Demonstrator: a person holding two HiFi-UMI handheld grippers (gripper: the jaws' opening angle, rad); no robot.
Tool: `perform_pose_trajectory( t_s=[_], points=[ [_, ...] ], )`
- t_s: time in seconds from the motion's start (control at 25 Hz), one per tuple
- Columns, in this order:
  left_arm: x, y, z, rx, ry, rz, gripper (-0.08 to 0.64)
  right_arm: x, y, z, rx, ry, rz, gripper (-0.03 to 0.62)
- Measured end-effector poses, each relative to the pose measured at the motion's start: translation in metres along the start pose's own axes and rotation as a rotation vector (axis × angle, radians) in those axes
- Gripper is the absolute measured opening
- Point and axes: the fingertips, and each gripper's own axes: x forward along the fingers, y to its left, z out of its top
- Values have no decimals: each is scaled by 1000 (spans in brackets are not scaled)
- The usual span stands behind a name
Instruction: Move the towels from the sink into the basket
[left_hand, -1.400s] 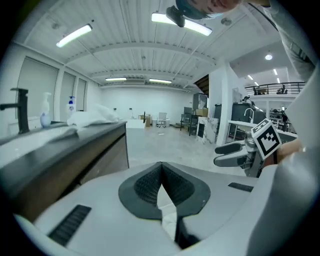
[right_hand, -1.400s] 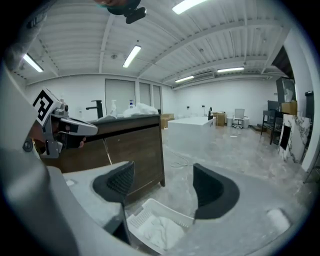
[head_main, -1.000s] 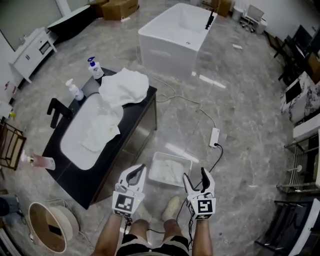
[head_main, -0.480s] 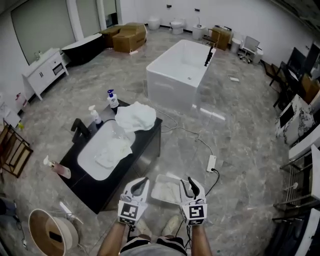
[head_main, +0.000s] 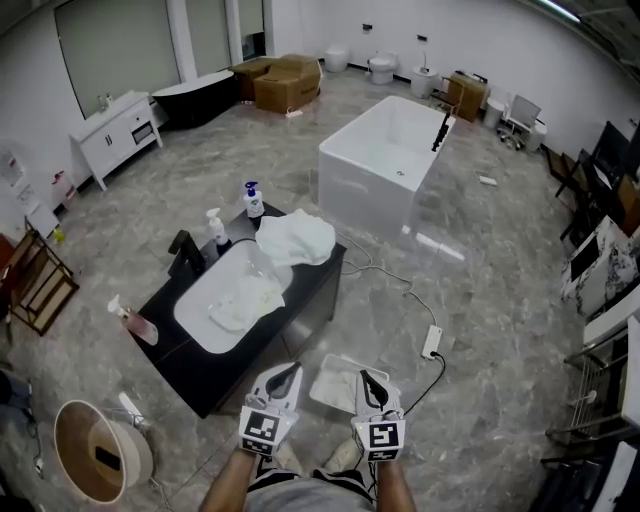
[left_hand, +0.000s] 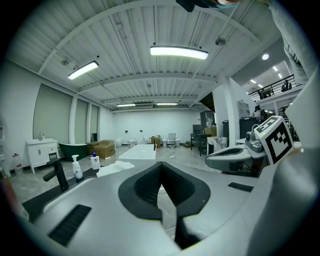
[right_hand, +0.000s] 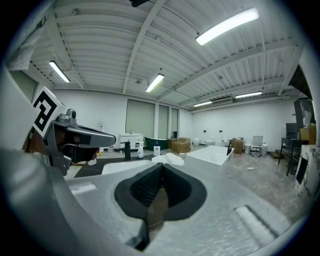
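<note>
A white sink is set in a black vanity. A crumpled white towel lies in it, and a bigger pile of white towels sits on the counter's far end. The white basket stands on the floor in front of the vanity, holding a white towel. Both grippers hover near me above the basket's near side. My left gripper is shut and empty. My right gripper has just been closing and is shut with nothing between its jaws.
A black faucet, two soap bottles and a pink bottle stand on the vanity. Beyond it is a white bathtub. A power strip with cable lies right of the basket. A round bin is at lower left.
Both grippers have risen and drawn back from the basket toward me. The right jaws went from open to shut. My view has lifted and shows more of the room.
</note>
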Motion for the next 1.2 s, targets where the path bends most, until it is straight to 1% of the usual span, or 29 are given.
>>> perform_pose_trajectory(
  t_s=[0.12, 0.28, 0.52, 0.8, 1.0, 1.2],
  points=[
    [-2, 5, 2, 8, -12, 12, 9, 5, 4, 5, -11, -11, 15, 0],
    [-8, 15, 3, -5, -28, 31, 9, 11, 11, 11, -16, -14, 26, 0],
    [-32, 50, -3, -12, -25, 60, 9, 32, 50, 20, -24, -11, 50, 0],
    [-73, 117, -20, -19, -23, 120, 9, 79, 127, 35, -41, -27, 114, 0],
    [-100, 172, -28, -49, -23, 203, 9, 119, 187, 50, -78, -29, 211, 0],
    [-108, 228, -37, -77, -22, 289, 9, 172, 224, 55, -113, -13, 303, 0]
  ],
)
